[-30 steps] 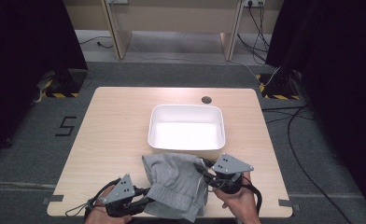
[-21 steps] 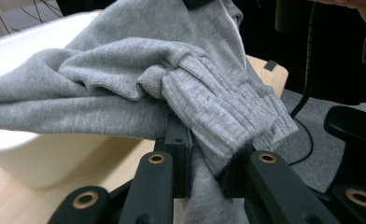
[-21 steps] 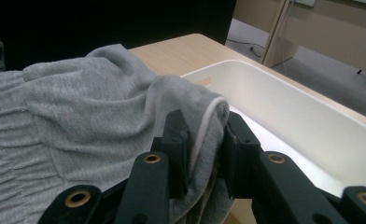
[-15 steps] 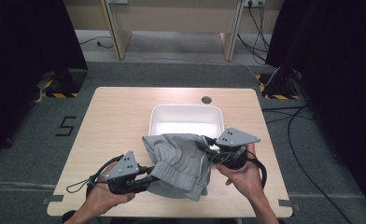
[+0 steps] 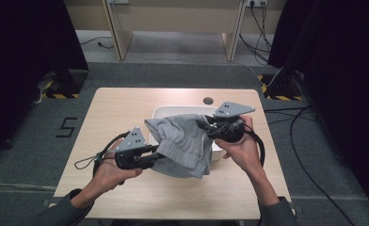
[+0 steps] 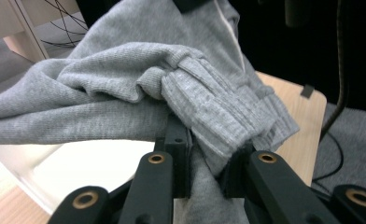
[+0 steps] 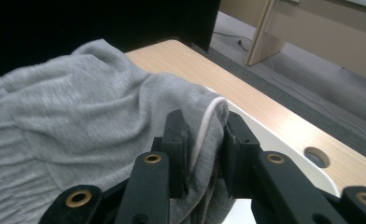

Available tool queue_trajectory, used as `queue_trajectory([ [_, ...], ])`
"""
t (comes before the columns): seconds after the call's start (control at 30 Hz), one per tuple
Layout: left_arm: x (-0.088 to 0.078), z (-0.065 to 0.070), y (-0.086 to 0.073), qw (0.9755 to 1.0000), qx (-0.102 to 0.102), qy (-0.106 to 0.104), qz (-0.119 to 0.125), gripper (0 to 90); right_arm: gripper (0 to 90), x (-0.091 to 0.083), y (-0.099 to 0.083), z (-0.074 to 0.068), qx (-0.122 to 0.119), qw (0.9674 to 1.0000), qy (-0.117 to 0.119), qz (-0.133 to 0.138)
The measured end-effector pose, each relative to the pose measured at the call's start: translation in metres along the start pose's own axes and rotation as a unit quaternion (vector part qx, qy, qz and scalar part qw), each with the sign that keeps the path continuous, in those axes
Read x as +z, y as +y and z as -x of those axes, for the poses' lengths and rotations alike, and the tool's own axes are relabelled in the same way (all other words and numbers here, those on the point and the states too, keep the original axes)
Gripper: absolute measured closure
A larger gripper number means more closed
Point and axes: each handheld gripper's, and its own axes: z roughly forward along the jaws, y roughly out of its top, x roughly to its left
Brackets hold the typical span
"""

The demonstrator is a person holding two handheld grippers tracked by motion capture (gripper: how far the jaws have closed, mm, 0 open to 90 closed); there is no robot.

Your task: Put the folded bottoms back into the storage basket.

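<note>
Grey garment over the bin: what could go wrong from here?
1. The grey garment is pinched only at its edges by the left gripper and right gripper; a fold might slip out.
2. Its slack hangs toward the near rim of the white bin and may drape outside.

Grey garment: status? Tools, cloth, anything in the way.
Left tool and right tool both shut on the grey garment. Garment lifted off the table, hanging over the white bin. Nothing in the way.
</note>
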Motion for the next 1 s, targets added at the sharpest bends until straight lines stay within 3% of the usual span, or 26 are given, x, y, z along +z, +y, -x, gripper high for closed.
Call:
queue_trajectory([
  [0.1, 0.007, -0.009, 0.009, 1.0000, -0.008, 0.005, -0.001, 76.4, 74.4, 0.004, 0.003, 0.007, 0.006, 1.0000, -0.001, 0.001],
  [0.43, 0.036, -0.033, 0.030, 0.9995, -0.028, 0.012, -0.005, 76.4, 74.5, 0.021, 0.020, 0.041, 0.013, 0.9990, -0.022, -0.038],
  [0.8, 0.076, -0.061, 0.023, 0.9974, -0.057, 0.031, -0.032, 76.4, 74.5, 0.060, 0.013, 0.075, 0.035, 0.9957, -0.038, -0.077],
  [1.0, 0.088, -0.072, 0.016, 0.9958, -0.072, 0.037, -0.041, 76.4, 74.5, 0.079, 0.006, 0.084, 0.046, 0.9944, -0.041, -0.085],
])
